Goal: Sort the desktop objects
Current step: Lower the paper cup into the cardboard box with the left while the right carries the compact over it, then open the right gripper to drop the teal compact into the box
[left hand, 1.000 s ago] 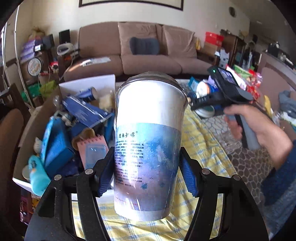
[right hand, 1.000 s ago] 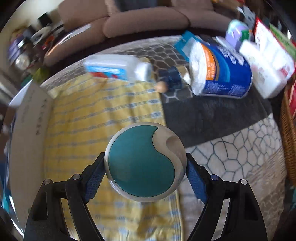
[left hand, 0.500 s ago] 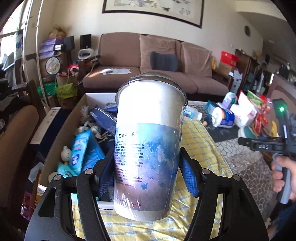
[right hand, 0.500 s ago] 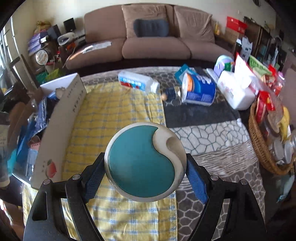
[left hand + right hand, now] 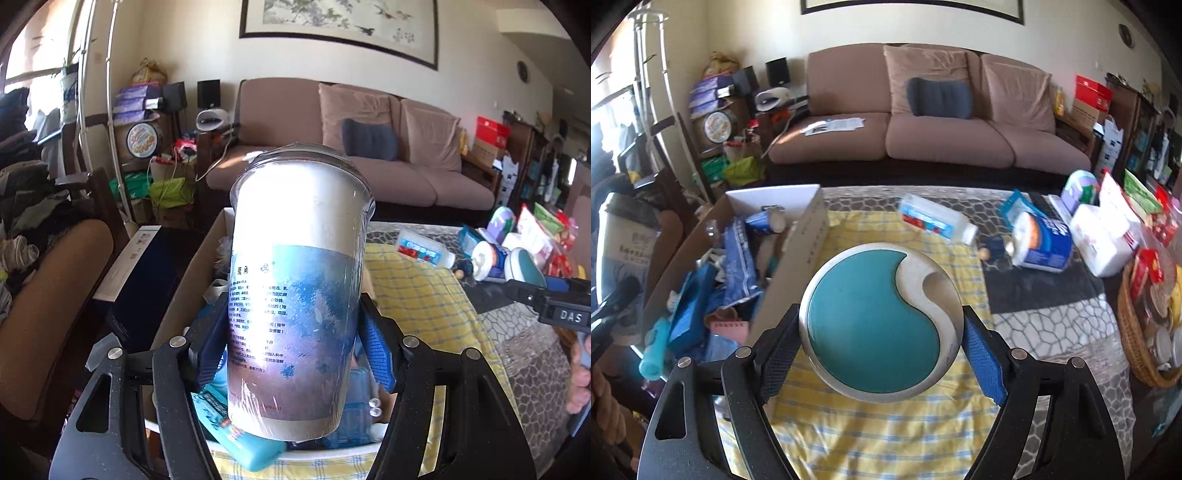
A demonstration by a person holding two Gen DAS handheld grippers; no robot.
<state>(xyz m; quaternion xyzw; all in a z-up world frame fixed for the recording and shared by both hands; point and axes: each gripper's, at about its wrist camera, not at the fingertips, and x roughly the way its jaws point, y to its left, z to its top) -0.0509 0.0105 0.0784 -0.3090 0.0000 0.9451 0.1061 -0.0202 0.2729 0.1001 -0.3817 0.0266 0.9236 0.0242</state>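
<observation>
Cup (image 5: 295,295) and round teal case (image 5: 881,321) are being carried, one in each hand-held gripper.
Left hand-held gripper (image 5: 293,347) is clamping the cup above the cardboard box (image 5: 798,254) at the surface's left edge, probably for dropping in; right hand-held gripper (image 5: 881,354) is pinching the case over the yellow cloth (image 5: 886,435).

Cup (image 5: 295,295), held between the left gripper's (image 5: 295,354) pads: blue label band carries columns of small Chinese print, too fine to read; a larger heading line at the band's upper left, characters only partly legible.

Right gripper (image 5: 532,291), seen at right edge of left wrist view: white letters "DAS" on its black body.

Round tin (image 5: 142,136), far left by the wall: script lettering on its face, not readable.

Box (image 5: 801,258) wall, right wrist view: dark marks running along the side, unreadable.

Flat pack (image 5: 936,220) and roll (image 5: 1043,243) on the far tabletop: printed labels, blurred.
</observation>
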